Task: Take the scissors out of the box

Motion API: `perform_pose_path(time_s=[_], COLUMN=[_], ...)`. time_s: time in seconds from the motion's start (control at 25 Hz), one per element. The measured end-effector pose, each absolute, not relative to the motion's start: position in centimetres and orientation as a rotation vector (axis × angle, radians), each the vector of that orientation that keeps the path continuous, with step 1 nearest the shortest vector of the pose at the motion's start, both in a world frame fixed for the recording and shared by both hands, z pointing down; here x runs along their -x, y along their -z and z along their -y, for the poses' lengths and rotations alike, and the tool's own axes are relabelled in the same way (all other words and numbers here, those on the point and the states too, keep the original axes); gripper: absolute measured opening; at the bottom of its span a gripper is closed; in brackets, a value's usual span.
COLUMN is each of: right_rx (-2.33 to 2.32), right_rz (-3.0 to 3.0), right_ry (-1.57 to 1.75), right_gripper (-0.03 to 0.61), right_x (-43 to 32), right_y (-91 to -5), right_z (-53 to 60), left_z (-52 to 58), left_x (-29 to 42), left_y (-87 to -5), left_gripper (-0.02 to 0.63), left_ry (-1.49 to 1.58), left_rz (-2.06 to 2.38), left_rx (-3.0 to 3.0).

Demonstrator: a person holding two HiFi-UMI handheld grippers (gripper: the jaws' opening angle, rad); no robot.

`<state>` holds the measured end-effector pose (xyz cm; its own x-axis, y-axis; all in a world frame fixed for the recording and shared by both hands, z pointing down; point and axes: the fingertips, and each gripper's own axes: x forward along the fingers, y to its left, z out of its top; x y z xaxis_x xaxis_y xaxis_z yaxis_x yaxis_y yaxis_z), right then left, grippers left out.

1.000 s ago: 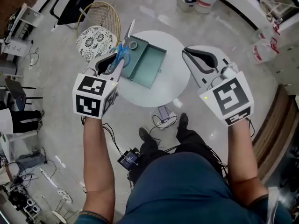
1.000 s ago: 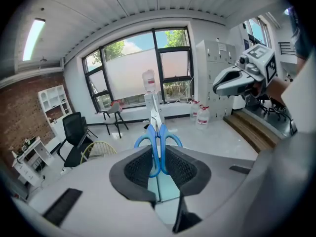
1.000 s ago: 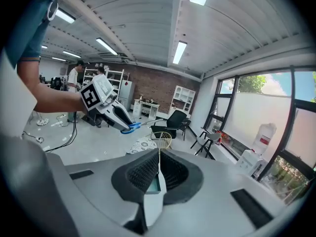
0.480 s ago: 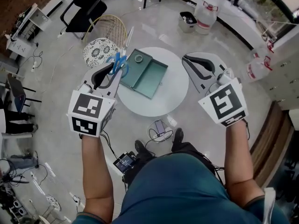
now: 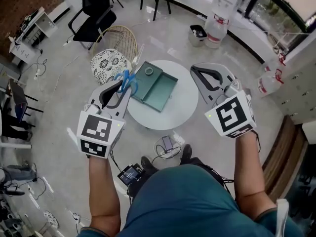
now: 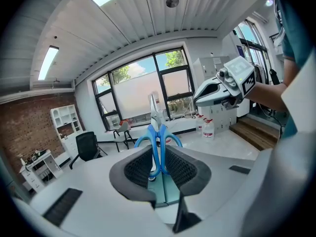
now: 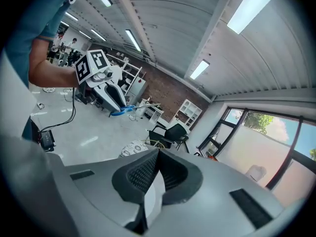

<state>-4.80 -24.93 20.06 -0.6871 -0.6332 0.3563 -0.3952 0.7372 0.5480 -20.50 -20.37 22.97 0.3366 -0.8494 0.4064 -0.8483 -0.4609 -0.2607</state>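
Observation:
My left gripper point(image 5: 121, 86) is shut on a pair of blue-handled scissors point(image 5: 127, 79), held up in the air left of the box, blades pointing away from me. In the left gripper view the scissors point(image 6: 159, 132) stand between the pads point(image 6: 139, 168), which press on the handles. The open teal box point(image 5: 163, 85) lies on the round white table point(image 5: 185, 105) far below, with a roll of tape point(image 5: 148, 71) in one compartment. My right gripper point(image 5: 196, 71) hovers right of the box, its jaws together with nothing between them point(image 7: 157, 154).
A wicker chair with a patterned cushion point(image 5: 106, 60) stands left of the table and a black office chair point(image 5: 96, 14) behind it. Water jugs point(image 5: 219, 4) stand at the back. Cables and a small device point(image 5: 168, 144) lie on the floor by my feet.
Both grippers have risen. The scissors went up with the left gripper, off the box's left edge and a little to its left. The right gripper rolled slightly.

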Motion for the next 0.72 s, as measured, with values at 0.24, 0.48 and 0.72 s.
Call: perform_pose_path(time_s=[0.24, 0.48, 0.72], right_rx=[-0.768, -0.763, -0.766], right_rz=[2.399, 2.393, 2.389], right_ry=[0.595, 0.583, 0.581], right_gripper=[0.037, 0.037, 0.037], right_x=[5.3, 5.3, 5.3], right_y=[-19.7, -19.8, -21.1], right_z=[24.1, 23.8, 22.9], left_z=[19.5, 19.3, 18.6], left_x=[20.8, 20.7, 20.8], left_y=[-23.0, -23.4, -24.8], left_gripper=[0.095, 0.095, 0.095], left_ry=[0.785, 0.792, 0.791], left_rz=[-1.621, -1.615, -1.609], left_rx=[2.579, 2.59, 2.595])
